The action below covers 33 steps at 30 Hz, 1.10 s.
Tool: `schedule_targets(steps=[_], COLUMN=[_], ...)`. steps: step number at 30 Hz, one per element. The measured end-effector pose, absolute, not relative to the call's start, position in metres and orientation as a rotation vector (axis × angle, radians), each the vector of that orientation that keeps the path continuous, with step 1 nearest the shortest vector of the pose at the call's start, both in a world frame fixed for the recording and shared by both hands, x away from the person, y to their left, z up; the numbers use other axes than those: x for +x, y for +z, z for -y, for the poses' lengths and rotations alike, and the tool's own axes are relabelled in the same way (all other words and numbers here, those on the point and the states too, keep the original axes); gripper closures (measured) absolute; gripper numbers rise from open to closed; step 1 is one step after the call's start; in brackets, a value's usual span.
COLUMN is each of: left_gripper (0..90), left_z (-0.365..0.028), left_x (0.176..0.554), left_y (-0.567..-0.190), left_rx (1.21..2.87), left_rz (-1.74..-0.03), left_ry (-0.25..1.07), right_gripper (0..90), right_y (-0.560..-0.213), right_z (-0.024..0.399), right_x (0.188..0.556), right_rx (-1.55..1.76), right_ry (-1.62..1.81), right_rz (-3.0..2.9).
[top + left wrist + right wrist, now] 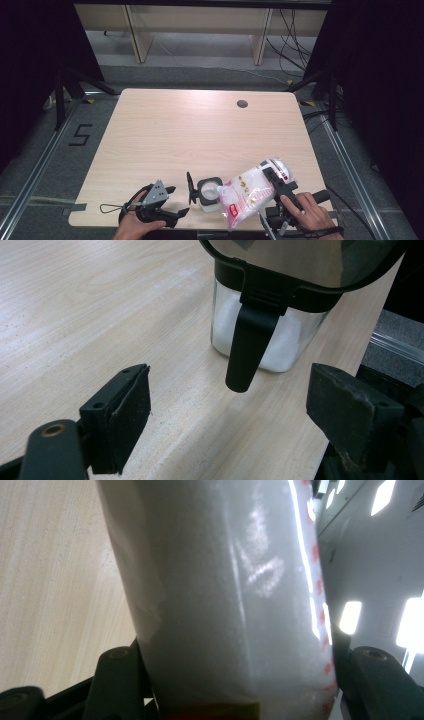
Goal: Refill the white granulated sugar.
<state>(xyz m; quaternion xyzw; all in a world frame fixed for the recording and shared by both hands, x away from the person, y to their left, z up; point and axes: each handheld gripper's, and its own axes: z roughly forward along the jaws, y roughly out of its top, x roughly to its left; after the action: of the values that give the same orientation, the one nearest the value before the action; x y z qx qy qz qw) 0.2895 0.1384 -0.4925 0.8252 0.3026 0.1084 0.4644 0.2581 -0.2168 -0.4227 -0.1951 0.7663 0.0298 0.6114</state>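
You are tipping a bag (250,192) of white grains toward an open jar (209,192) at the surface's (200,130) six o'clock edge. The right gripper (272,179) is pinching the bag between its jaws; the left gripper's (172,202) jaws are standing spread, gripping nothing. The jar, already part-filled with white grains, is sitting unsteadied, so the bag's mouth drifting off its rim could be spilling grains.

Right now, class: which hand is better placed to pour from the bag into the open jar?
Right. The right gripper already clamps the bag, tilted beside the jar. The left gripper sits open on the jar's other side, holding nothing.
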Motion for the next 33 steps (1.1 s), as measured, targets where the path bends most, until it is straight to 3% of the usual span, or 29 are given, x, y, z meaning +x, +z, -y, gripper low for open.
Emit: schedule_targets(steps=[33], left_gripper=[17.4], left_z=[-0.1393], left_x=[0.2897], left_y=[-0.4917], left_rx=[2.031], left_rz=[-0.738], left_ry=[0.269], right_gripper=[42.8], right_y=[-0.4264], right_z=[0.2153], right_x=[0.2573], right_rx=[-0.436], right_ry=[0.101], right_rz=[-1.761])
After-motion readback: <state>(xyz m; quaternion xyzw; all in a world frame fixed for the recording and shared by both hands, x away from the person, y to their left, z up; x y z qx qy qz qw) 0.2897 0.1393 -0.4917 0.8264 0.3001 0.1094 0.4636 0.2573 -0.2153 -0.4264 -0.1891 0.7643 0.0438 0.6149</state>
